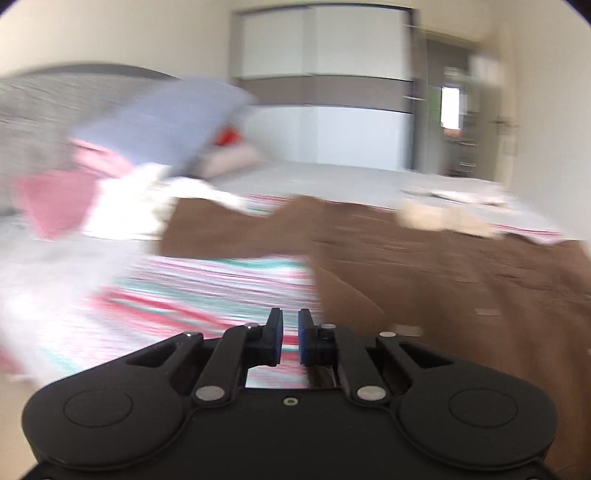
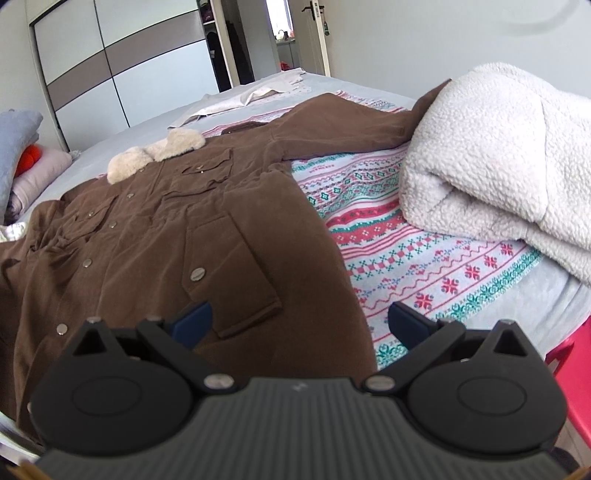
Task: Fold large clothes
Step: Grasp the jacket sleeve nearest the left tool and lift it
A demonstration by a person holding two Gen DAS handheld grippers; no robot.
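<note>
A large brown coat [image 2: 155, 236] with a cream fur collar [image 2: 155, 155] lies spread flat, front up, on a patterned blanket [image 2: 424, 266] on the bed. One sleeve [image 2: 351, 129] stretches toward the far right. My right gripper [image 2: 301, 321] is open and empty, hovering over the coat's lower hem. In the blurred left wrist view the coat [image 1: 443, 266] lies ahead and to the right. My left gripper [image 1: 290, 334] has its jaws nearly together with a thin gap, holding nothing, above the blanket [image 1: 221, 284] beside the coat's edge.
A thick folded white fleece [image 2: 491, 166] sits on the bed's right side. Pillows and folded clothes [image 2: 22, 158] pile at the far left, also seen in the left wrist view [image 1: 155, 125]. A wardrobe [image 2: 122, 66] and a doorway [image 2: 280, 33] stand behind the bed.
</note>
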